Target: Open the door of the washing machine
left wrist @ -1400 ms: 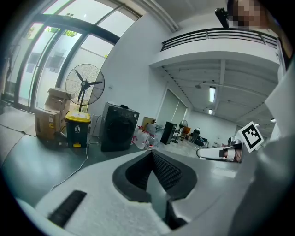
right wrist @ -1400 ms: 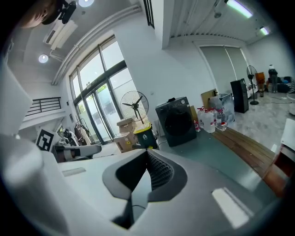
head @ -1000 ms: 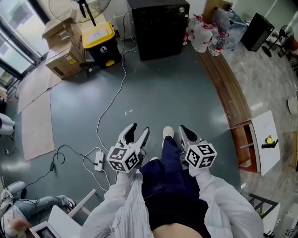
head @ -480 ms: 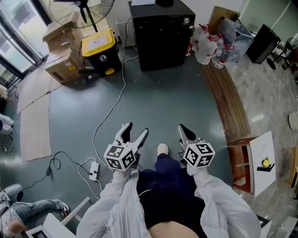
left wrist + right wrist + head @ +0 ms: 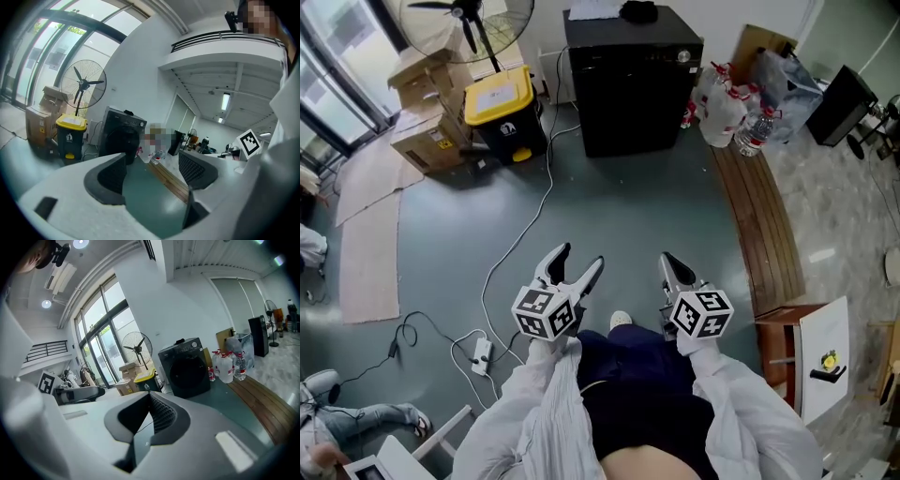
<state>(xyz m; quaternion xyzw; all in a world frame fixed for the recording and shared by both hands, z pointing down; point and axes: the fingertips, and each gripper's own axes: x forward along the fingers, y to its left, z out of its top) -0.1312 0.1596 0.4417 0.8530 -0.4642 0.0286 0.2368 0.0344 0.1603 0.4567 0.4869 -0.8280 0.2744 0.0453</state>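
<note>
The black washing machine (image 5: 633, 80) stands against the far wall with its round door shut; it also shows in the left gripper view (image 5: 123, 138) and the right gripper view (image 5: 187, 369). Both grippers are held out over the grey floor, well short of the machine. My left gripper (image 5: 579, 261) (image 5: 152, 161) has its jaws opening, spread wide, with nothing between them. My right gripper (image 5: 669, 262) (image 5: 151, 401) has its pads together and holds nothing.
A yellow-lidded bin (image 5: 502, 108), cardboard boxes (image 5: 427, 122) and a standing fan (image 5: 469, 14) are left of the machine. Water bottles (image 5: 727, 108) and a wooden strip (image 5: 764, 220) lie to its right. A cable (image 5: 525, 216) runs to a power strip (image 5: 481, 354).
The washing machine has come nearer in the head view as the person walks toward it. The left jaws have spread wider. The right gripper looks unchanged.
</note>
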